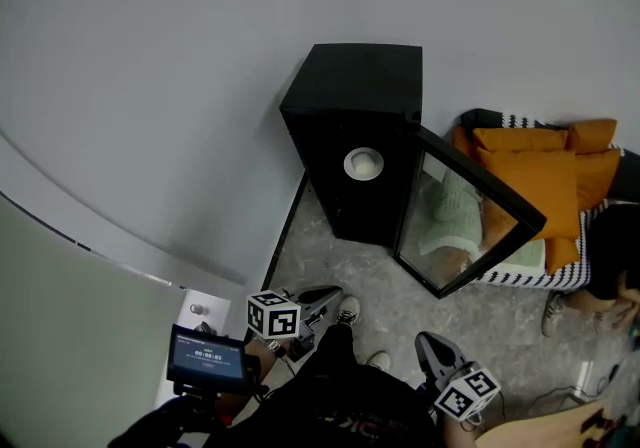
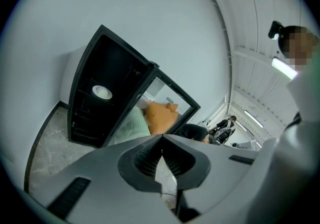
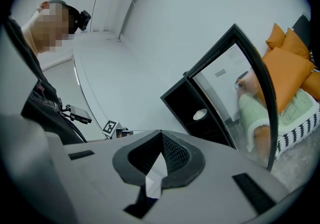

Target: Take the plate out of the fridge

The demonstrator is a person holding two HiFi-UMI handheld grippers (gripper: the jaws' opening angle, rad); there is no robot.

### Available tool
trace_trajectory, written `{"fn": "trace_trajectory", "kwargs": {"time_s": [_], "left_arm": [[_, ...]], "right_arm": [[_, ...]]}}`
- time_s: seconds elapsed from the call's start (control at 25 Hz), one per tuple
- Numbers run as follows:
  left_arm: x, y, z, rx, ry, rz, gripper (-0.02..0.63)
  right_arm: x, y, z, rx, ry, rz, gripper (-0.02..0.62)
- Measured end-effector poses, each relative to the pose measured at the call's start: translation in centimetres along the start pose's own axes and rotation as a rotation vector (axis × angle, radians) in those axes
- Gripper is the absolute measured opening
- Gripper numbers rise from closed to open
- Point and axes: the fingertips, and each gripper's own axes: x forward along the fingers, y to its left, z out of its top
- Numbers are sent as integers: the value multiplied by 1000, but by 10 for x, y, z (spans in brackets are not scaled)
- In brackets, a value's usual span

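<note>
Inside the small black fridge (image 1: 350, 136), a round white plate (image 1: 363, 164) is shelved. The left gripper (image 2: 161, 140) and right gripper (image 3: 161, 135) are held closed, empty; if approached unopened, the plate may be knocked off.

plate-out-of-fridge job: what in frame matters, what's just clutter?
Job:
- plate, on a shelf inside
- fridge
- its open glass door
- left gripper and right gripper, both shut, empty

Lying about:
- orange cushions
- small screen
</note>
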Motion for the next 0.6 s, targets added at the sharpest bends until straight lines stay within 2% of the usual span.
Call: {"fn": "trace_trajectory", "kwargs": {"time_s": [0.2, 0.44, 0.6], "left_arm": [[34, 49, 35, -71, -19, 32, 0], [74, 125, 68, -261, -17, 71, 0], [101, 178, 93, -338, -42, 91, 0]], "right_arm": [[1, -20, 22, 14, -68, -85, -3], [18, -35, 40, 64, -106, -191, -3], [38, -47, 44, 81, -110, -243, -3]]}}
